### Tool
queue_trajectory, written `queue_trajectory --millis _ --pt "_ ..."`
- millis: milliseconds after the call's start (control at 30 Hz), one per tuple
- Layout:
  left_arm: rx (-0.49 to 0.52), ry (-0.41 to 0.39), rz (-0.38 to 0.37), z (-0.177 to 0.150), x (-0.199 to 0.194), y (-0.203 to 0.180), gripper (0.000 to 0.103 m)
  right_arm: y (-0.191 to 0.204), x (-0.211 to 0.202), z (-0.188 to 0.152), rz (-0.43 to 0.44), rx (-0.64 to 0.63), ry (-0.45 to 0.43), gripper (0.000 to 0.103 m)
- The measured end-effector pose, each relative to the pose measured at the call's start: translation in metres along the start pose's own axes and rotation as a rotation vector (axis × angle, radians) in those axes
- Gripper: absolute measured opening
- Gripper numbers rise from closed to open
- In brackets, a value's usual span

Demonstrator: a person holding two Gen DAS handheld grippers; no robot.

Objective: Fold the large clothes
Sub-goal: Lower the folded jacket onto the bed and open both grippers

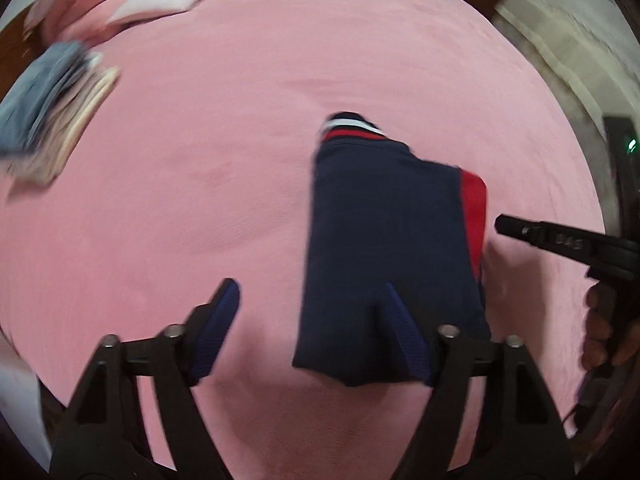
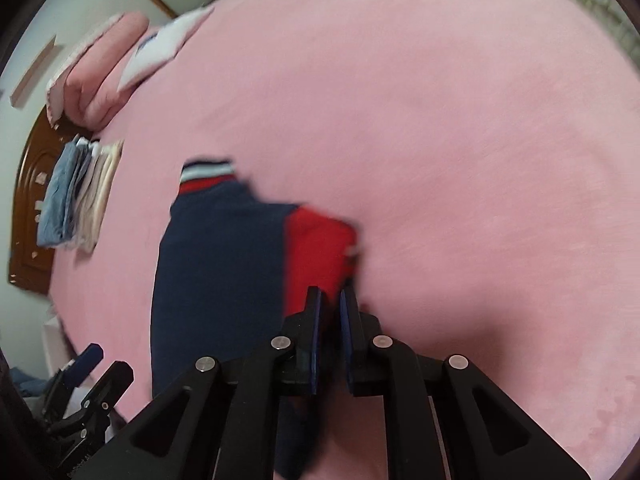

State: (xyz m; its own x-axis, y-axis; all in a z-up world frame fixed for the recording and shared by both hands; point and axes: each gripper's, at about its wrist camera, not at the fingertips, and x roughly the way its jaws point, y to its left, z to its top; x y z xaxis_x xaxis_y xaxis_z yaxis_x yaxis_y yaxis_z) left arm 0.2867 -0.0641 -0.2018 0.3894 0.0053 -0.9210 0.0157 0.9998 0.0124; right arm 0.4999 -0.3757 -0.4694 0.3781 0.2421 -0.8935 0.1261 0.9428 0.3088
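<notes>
Sweater (image 1: pixel 392 248) folded on pink bed (image 1: pixel 200 200); left gripper (image 1: pixel 308 304) jaws wide over hem, right gripper (image 2: pixel 330 300) jaws narrow at red sleeve.

A home bedroom: a wide bed (image 2: pixel 440 120) under a pink sheet, a carved wooden headboard (image 2: pixel 28 200) at its end, a folded pink quilt (image 2: pixel 100 68) and stacked folded clothes (image 2: pixel 76 196) lying just beside that headboard.

Open pink bedspread (image 1: pixel 200 200) left of folded jacket (image 1: pixel 384 240), clothes stack (image 1: pixel 48 120) far left, pillows (image 2: pixel 100 64) at headboard.
</notes>
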Motion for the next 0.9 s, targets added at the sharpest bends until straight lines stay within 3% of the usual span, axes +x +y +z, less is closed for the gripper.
queue_trajectory --millis 67,133,267,367,467,567,633,733,833,900 --pt "0.06 0.051 0.01 0.008 0.01 -0.006 0.033 -0.003 -0.01 -0.005 0.042 -0.028 0.037 0.009" --pt "0.073 0.099 -0.043 0.013 0.018 -0.007 0.014 -0.001 -0.017 -0.011 0.095 -0.052 0.063 0.009" --pt "0.018 0.175 -0.249 0.015 0.029 -0.002 0.008 0.012 -0.018 -0.03 0.295 -0.077 0.125 0.009" --pt "-0.007 0.263 -0.266 0.004 0.048 -0.004 0.007 0.031 -0.01 -0.05 0.414 -0.097 0.17 0.009" --pt "0.018 0.289 -0.205 -0.004 0.058 -0.008 0.006 0.043 0.008 -0.066 0.34 -0.165 0.22 0.009" --pt "0.02 0.314 -0.219 -0.006 0.067 -0.01 0.004 0.037 0.023 -0.08 0.247 -0.209 0.241 0.0" --pt "0.061 0.312 -0.208 -0.006 0.065 -0.014 0.004 0.029 0.025 -0.084 0.206 -0.197 0.249 0.0" --pt "0.085 0.302 -0.188 -0.004 0.058 -0.016 0.003 0.014 0.007 -0.086 0.194 -0.14 0.223 0.0" --pt "0.116 0.274 -0.167 0.001 0.045 -0.014 0.004 0.008 -0.021 -0.085 0.063 -0.149 0.187 0.0" --pt "0.136 0.255 -0.178 0.005 0.04 -0.015 0.004 0.002 -0.037 -0.08 0.158 -0.105 0.166 0.0"
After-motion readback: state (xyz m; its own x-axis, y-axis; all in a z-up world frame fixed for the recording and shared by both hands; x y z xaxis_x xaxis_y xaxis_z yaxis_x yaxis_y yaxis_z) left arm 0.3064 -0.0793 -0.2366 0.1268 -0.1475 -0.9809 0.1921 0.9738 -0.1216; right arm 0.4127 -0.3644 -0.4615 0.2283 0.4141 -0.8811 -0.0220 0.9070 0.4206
